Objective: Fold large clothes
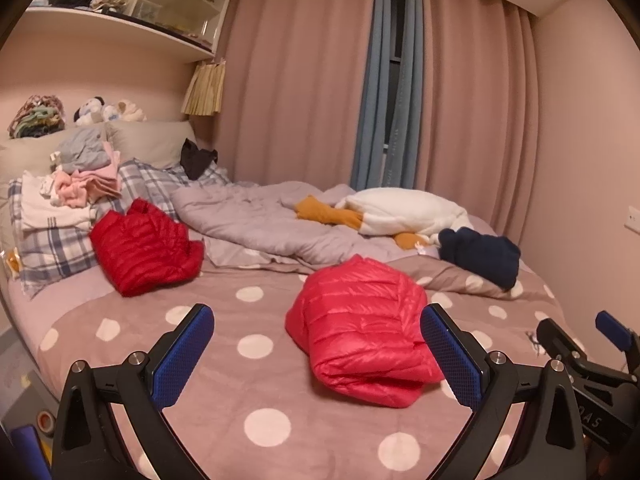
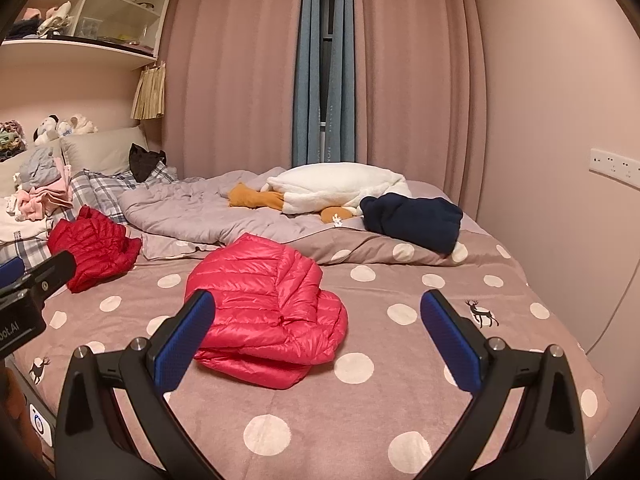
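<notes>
A bright pink-red puffer jacket (image 1: 360,332) lies folded in a bundle on the polka-dot bed (image 1: 256,392); it also shows in the right wrist view (image 2: 268,312). A darker red puffer jacket (image 1: 144,248) lies crumpled by the pillows, also in the right wrist view (image 2: 94,250). My left gripper (image 1: 316,352) is open and empty, hovering over the bed just before the folded jacket. My right gripper (image 2: 316,344) is open and empty, the folded jacket to its left. The right gripper shows at the left view's right edge (image 1: 592,344).
A navy garment (image 2: 412,222), a white plush goose (image 2: 340,192) and a rumpled grey duvet (image 2: 188,208) lie at the far side. Stacked clothes (image 1: 80,184) sit on plaid pillows at left. Wall at right, curtains behind.
</notes>
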